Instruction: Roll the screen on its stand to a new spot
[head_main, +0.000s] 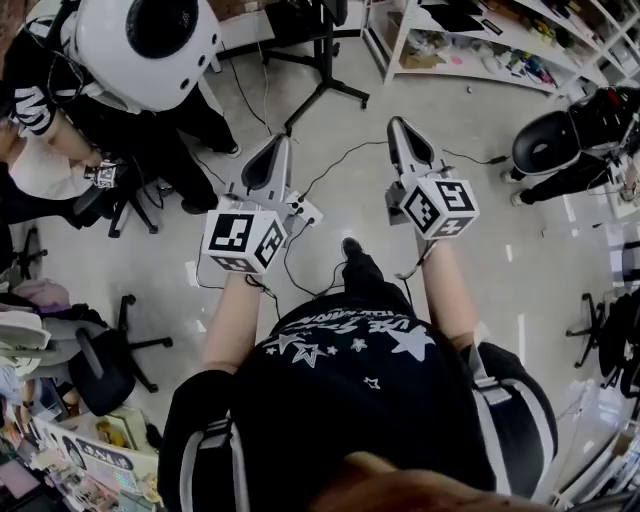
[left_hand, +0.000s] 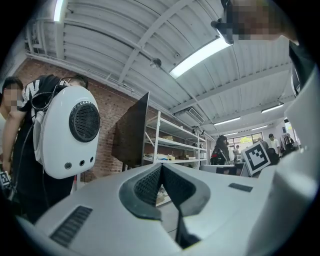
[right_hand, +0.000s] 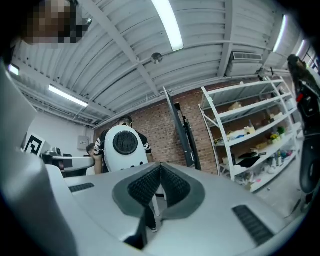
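The screen's black stand (head_main: 325, 88) rests on the floor ahead of me, its legs spread and its post rising out of the top of the head view. The dark screen shows edge-on, as a panel (left_hand: 132, 131) in the left gripper view and as a thin slab (right_hand: 179, 127) in the right gripper view. My left gripper (head_main: 277, 147) (left_hand: 161, 166) and right gripper (head_main: 397, 126) (right_hand: 160, 165) are held side by side, short of the stand and apart from it. Both are shut, pads pressed together with nothing between them.
A person with a white round backpack (head_main: 145, 45) (left_hand: 67, 132) (right_hand: 124, 144) stands left of the stand. White shelving (head_main: 470, 45) (right_hand: 250, 132) runs along the right. Cables (head_main: 330, 165) lie on the floor under the grippers. Office chairs (head_main: 100, 360) stand at the left, and a black seat (head_main: 550, 145) at the right.
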